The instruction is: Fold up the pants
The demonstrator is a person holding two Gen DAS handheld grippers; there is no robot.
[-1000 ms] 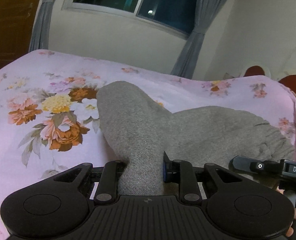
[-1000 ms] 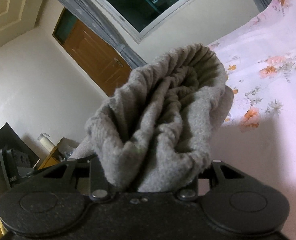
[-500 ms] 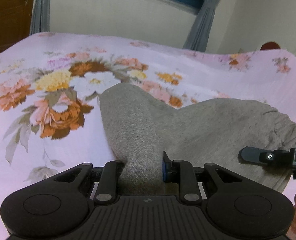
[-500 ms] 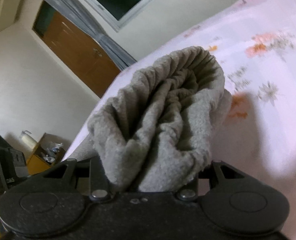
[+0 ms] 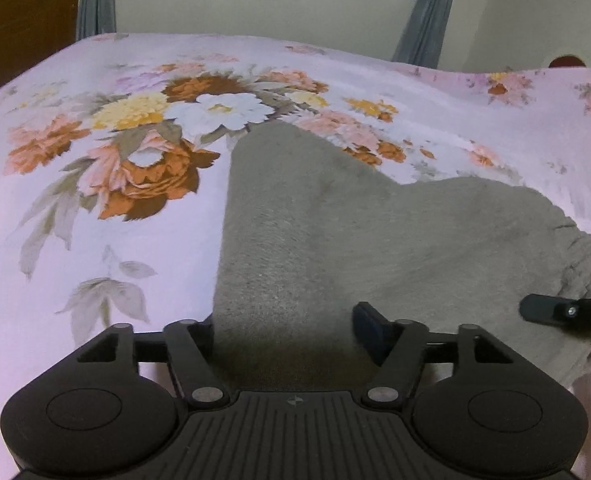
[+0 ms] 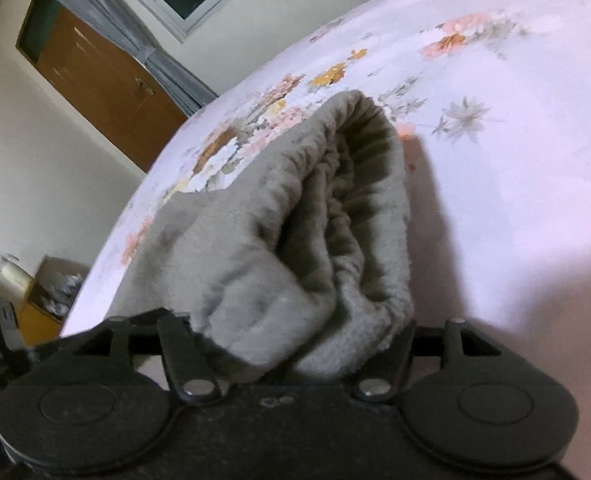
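Grey fleece pants [image 5: 335, 240] lie on the pink floral bedsheet [image 5: 95, 240], one leg reaching away toward the flower print. My left gripper [image 5: 287, 332] is shut on the near leg end of the pants; cloth fills the gap between its fingers. My right gripper [image 6: 295, 344] is shut on the bunched elastic waistband of the pants [image 6: 335, 220], which droops over its fingers and hides the tips. In the left wrist view, part of the right gripper [image 5: 563, 312] shows at the far right, by the gathered waistband.
The bed fills most of both views. Behind it are a wall, a window with grey curtains [image 5: 427, 20] and a brown door [image 6: 95, 92]. Beside the bed on the left are a cardboard box [image 6: 51, 292] and floor clutter.
Both grippers have come down toward the bed with the pants. The cloth now lies flatter on the sheet, and the waistband has sunk from mid-air to the bed.
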